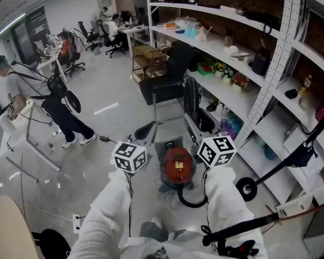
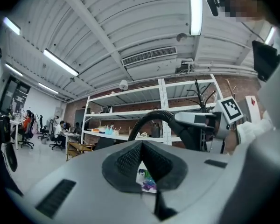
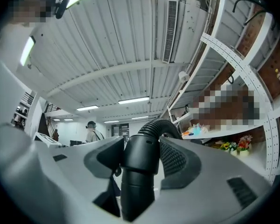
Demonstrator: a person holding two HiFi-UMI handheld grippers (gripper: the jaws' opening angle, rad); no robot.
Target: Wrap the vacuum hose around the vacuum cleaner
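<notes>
Floor [image 1: 105,144]: open grey surface, with the shelving [image 1: 270,74] along its right edge and a black chair [image 1: 162,85] beyond the work spot.

Vacuum cleaner [image 1: 177,166]: red canister, upright on the floor just beside the foot of the shelving, directly below and between your two grippers.

Vacuum hose [image 1: 191,96]: black and ribbed. One stretch rises in an arch above the canister. Another lies in a loose curve on the floor at the canister's near side. None of it is wound on the body yet, so I judge the wrap barely begun.

Right gripper [image 3: 142,144]: jaws clamped on the hose's smooth black cuff, the ribbed part arching away above them.

Left gripper [image 2: 142,146]: pads meet at the tips with nothing between them. It hangs near the canister's left side.

Step in hand, as I read it: lay the first turn.
- Keep the right grip on the rigid cuff, not the ribs.
- Lower the arch and carry it round the body at one level.
- Use the left gripper to steady the canister or press the turn down.
- Feed the floor slack first, or it may kink or tip the canister.
</notes>
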